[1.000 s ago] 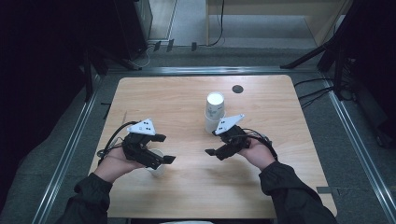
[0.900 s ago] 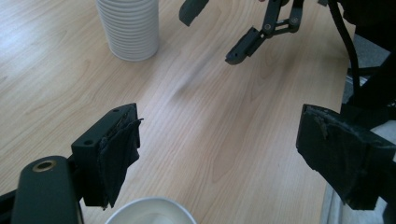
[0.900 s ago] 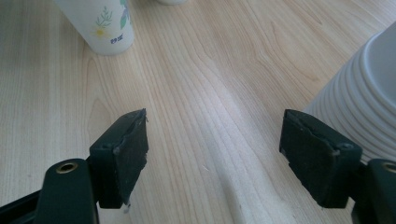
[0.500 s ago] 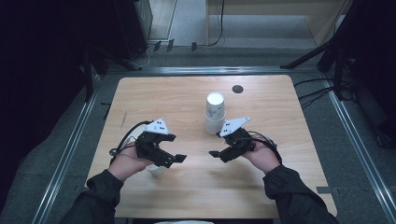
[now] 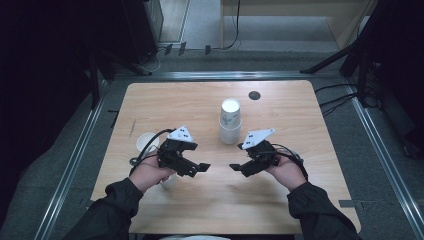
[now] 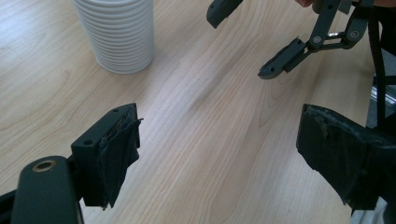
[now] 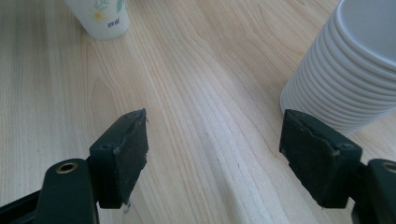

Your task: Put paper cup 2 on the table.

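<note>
Near the table's (image 5: pixel 150 100) front edge, both hands aim the left gripper (image 5: pixel 200 167) and right gripper (image 5: pixel 236 167) at each other, fingers wide and empty.

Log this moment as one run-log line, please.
left gripper: open, empty | right gripper: open, empty | stack of cups: upright, untouched | single cup: beside left hand

place: lab recording bay | signs: metal floor rails (image 5: pixel 75 165); black stands (image 5: pixel 360 60); floor cables (image 5: pixel 230 42); bare wooden table (image 5: pixel 200 100)

Wooden table (image 5: pixel 200 100), small dark disc (image 5: pixel 254 95) near its far edge
</note>
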The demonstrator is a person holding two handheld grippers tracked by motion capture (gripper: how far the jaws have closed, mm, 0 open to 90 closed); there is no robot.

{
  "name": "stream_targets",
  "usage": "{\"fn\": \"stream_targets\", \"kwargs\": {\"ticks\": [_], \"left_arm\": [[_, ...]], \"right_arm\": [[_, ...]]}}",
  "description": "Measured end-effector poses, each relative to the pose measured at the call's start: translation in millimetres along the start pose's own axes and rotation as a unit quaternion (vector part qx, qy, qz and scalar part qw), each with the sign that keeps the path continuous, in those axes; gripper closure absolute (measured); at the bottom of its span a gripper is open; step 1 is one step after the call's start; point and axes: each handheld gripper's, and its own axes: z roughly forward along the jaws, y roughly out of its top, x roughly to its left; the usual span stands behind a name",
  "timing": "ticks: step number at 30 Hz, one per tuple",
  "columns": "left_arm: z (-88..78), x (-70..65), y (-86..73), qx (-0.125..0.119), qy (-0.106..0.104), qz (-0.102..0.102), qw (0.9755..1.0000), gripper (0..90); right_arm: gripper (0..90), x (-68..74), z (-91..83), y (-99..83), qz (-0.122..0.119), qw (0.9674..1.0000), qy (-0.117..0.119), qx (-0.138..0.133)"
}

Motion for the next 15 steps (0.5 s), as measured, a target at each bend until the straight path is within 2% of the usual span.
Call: {"fn": "stream_targets", "kwargs": {"ticks": [6, 12, 15], "left_arm": [[9.4, -4.1, 1.4, 0.008, 0.002, 0.002, 1.0000, 13.5], [16.2, -8.8, 3.2, 0.002, 0.018, -0.016, 0.9997, 13.4], [19.3, -11.5, 3.1, 0.005, 0.018, -0.015, 0.9997, 13.3]], "right_arm": [[24.3, 1.1, -1.5, -2.2, -0.001, 1.0000, -0.001, 0.000], [24.3, 4.1, -2.2, -1.5, -0.004, 1.0000, 0.001, -0.002], [24.3, 4.8, -1.0, -1.1, -0.005, 1.0000, 0.005, 0.000]]}}
